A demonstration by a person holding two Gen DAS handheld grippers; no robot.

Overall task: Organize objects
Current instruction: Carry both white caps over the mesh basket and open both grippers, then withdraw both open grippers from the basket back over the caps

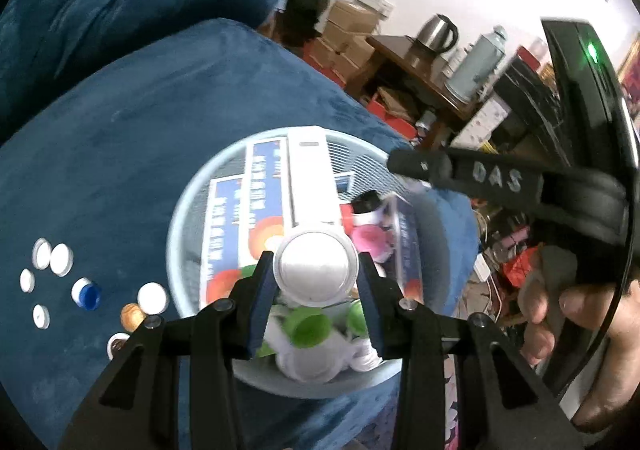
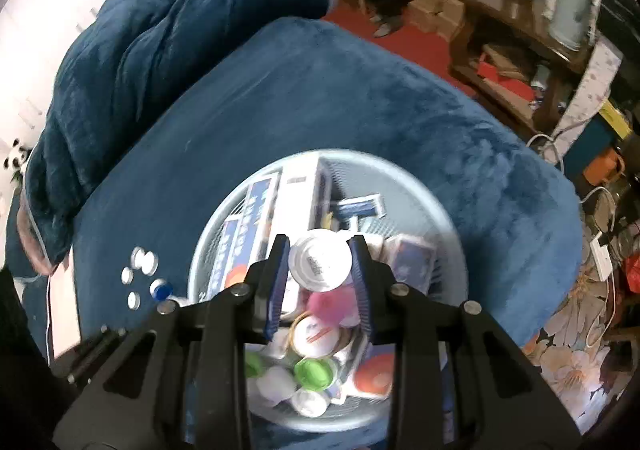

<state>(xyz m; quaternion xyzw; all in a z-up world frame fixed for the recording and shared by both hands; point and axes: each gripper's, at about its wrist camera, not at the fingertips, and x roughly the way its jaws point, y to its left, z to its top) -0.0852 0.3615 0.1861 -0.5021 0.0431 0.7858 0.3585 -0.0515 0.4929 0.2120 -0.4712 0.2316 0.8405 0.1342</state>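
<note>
Two grippers, left [image 1: 316, 274] and right [image 2: 320, 268], each clamped a white bottle [image 1: 315, 270] [image 2: 320, 261] over my basket [image 1: 180, 217]; released off-centre, either risked bouncing onto the blanket [image 1: 120, 129].

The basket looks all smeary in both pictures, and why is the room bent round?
Left wrist view: the basket and its contents are motion-blurred, while the white cap in the left gripper stays sharp. Right wrist view: same smear on the basket, sharper cap. Both views: the fisheye lens bends the room and darkens the corners.
</note>
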